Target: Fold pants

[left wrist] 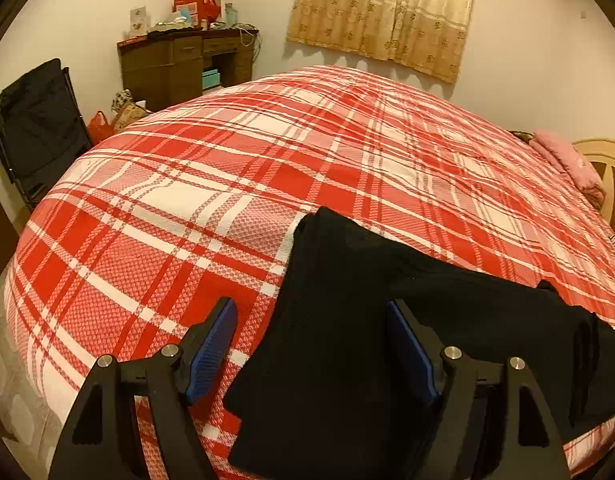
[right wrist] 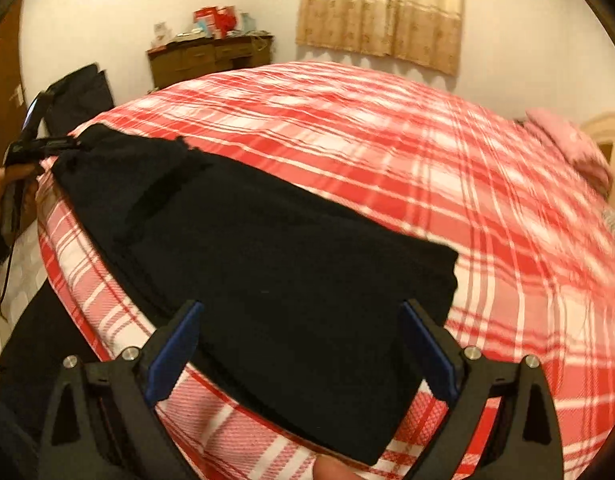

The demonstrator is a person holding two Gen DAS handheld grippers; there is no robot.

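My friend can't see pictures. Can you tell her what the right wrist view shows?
Black pants lie folded on a red and white plaid bedspread. The open right gripper hovers over them, touching nothing. Far left, a hand holds the other gripper.

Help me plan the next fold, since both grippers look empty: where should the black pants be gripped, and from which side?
Probably grip the black pants at the free short end near the right gripper, coming from the bed's near edge. That edge lies flat on the plaid bedspread with corners exposed, easy for open jaws to slide over. The left gripper, also open, could pinch the opposite end beside it.
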